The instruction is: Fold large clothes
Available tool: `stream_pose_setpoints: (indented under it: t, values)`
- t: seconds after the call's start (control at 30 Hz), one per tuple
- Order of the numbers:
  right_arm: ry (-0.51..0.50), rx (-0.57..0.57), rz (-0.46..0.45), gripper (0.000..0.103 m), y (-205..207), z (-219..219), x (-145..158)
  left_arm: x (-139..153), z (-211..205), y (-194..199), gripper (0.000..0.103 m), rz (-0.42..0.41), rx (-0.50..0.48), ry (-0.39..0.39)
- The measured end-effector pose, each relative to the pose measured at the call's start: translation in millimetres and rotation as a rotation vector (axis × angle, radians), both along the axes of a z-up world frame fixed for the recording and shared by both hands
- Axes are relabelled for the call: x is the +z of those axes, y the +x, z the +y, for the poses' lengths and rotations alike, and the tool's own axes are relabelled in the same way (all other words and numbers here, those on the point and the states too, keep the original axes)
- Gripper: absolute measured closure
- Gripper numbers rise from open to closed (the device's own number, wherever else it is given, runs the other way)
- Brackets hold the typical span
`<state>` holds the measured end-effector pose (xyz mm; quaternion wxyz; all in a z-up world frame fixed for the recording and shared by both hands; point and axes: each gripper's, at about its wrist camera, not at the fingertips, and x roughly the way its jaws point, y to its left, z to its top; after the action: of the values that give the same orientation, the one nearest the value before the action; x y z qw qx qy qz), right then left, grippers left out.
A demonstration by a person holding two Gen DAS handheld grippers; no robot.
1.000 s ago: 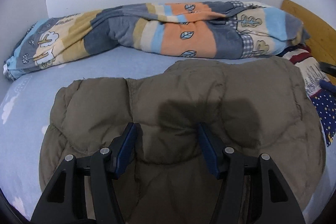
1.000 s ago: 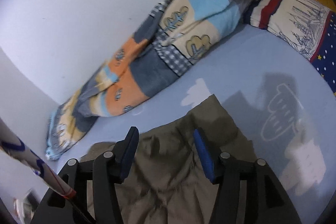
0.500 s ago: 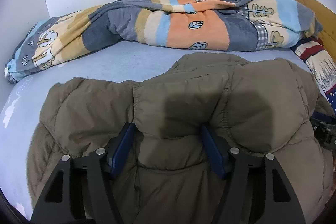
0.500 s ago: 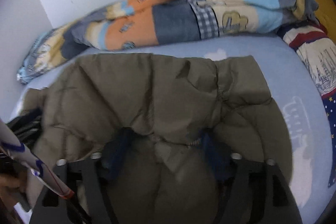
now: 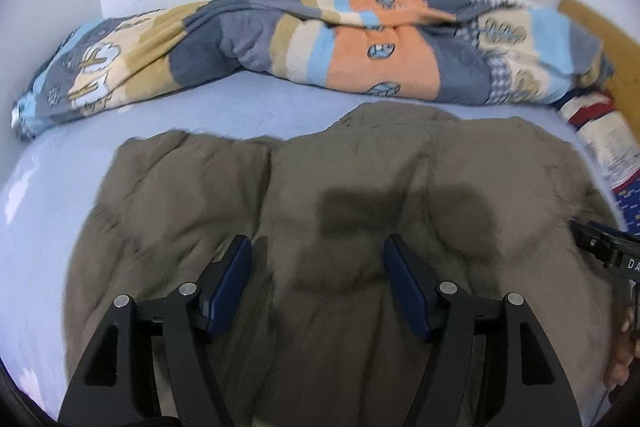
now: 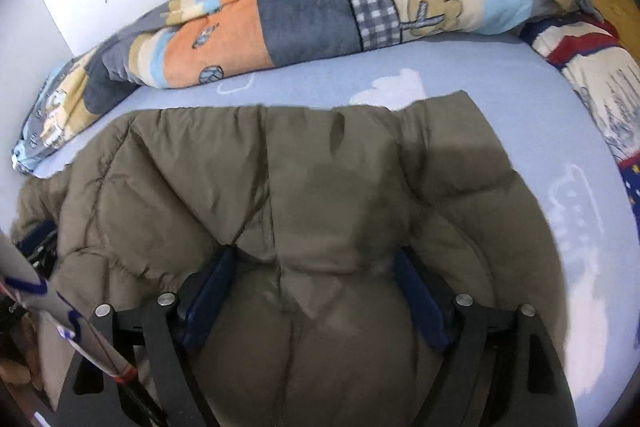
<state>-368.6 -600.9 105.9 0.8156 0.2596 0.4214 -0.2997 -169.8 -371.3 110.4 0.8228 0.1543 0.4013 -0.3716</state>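
Blue bedsheet [image 5: 60,187], patchwork quilt [image 5: 320,47] behind olive jacket [image 5: 360,187]; both grippers [image 5: 318,267] [image 6: 316,279] spread over it.

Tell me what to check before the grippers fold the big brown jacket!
1. Jacket lying on the bed sheet: ok.
2. Left gripper let go: ok. Its jaws have just been opening, with the jacket between them and the pads not pressing.
3. Right gripper let go: ok. Its jaws have just been opening, and the jacket bulges between them.
4. Jacket apart from the patchwork blanket: ok, sheet shows between.
5. Jacket smooth: not ok, puffy and creased.
6. Jacket's near edge: cannot tell, hidden behind the grippers.
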Motion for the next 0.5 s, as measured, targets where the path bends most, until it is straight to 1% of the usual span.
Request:
stream_pose_setpoints:
  t: [0.07, 0.1, 0.17, 0.2, 0.23, 0.27, 0.33, 0.4, 0.43, 0.5]
  values:
    - [-0.011, 0.004, -0.041, 0.019, -16, 15, 19, 12, 21, -11, 0.035, -0.042, 0.012, -0.01]
    - [-0.038, 0.004, -0.062, 0.019, -26, 25, 31, 19, 35, -19, 0.035, -0.068, 0.011, -0.012]
    - [-0.069, 0.012, -0.112, 0.02, -43, 48, 51, 26, 56, -31, 0.035, -0.085, 0.023, -0.002]
    - [-0.067, 0.019, -0.124, 0.022, -47, 57, 55, 27, 66, -37, 0.035, -0.082, 0.024, 0.007]
    - [-0.066, 0.029, -0.121, 0.028, -49, 69, 58, 27, 77, -43, 0.035, -0.077, 0.029, 0.007]
    - [-0.065, 0.043, -0.102, 0.039, -49, 82, 59, 27, 86, -47, 0.035, -0.076, 0.042, 0.008]
    - [-0.056, 0.076, -0.077, 0.046, -48, 103, 59, 23, 108, -57, 0.035, -0.063, 0.088, 0.013]
    - [-0.041, 0.092, -0.086, 0.046, -52, 125, 58, 17, 126, -63, 0.035, -0.029, 0.124, 0.008]
    - [-0.039, 0.096, -0.073, 0.046, -54, 134, 57, 12, 132, -65, 0.035, -0.024, 0.141, 0.018]
    - [-0.042, 0.085, -0.053, 0.046, -60, 150, 53, 4, 136, -68, 0.035, -0.023, 0.142, 0.057]
